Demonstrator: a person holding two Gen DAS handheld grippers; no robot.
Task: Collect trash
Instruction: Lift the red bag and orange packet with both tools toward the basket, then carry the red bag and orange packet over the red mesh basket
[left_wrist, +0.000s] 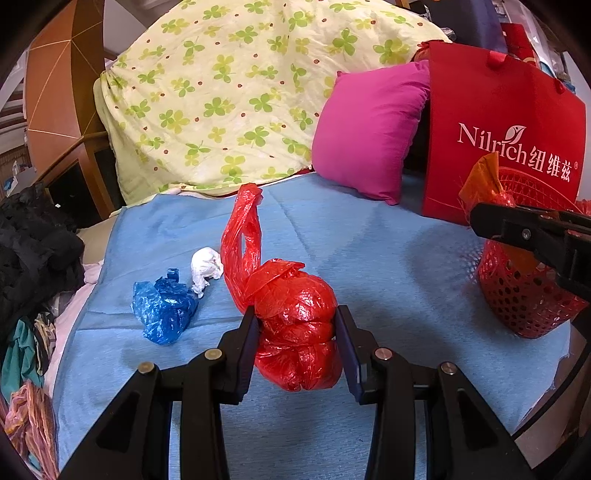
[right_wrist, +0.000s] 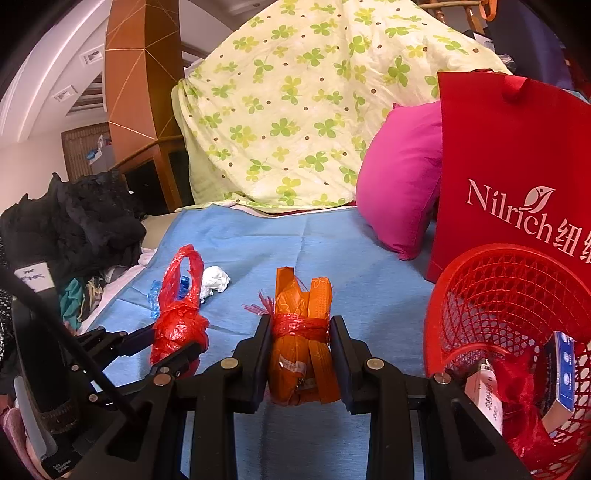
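While the left gripper (left_wrist: 297, 332) pinches the red bag (left_wrist: 299, 332), the right gripper (right_wrist: 300, 350) clamps the upright orange packet (right_wrist: 301, 350), the basket (right_wrist: 480, 280) seemingly just right of its fingers.

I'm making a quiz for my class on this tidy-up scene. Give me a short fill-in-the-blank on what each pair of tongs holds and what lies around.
1. The left tongs are shut on a crumpled ____ plastic bag.
2. The right tongs grip an ____ bundle tied with red netting.
3. The white paper ball lies beside a crumpled ____ bag.
4. The red basket stands in front of a red ____ bag.

Missing words: red; orange; blue; shopping
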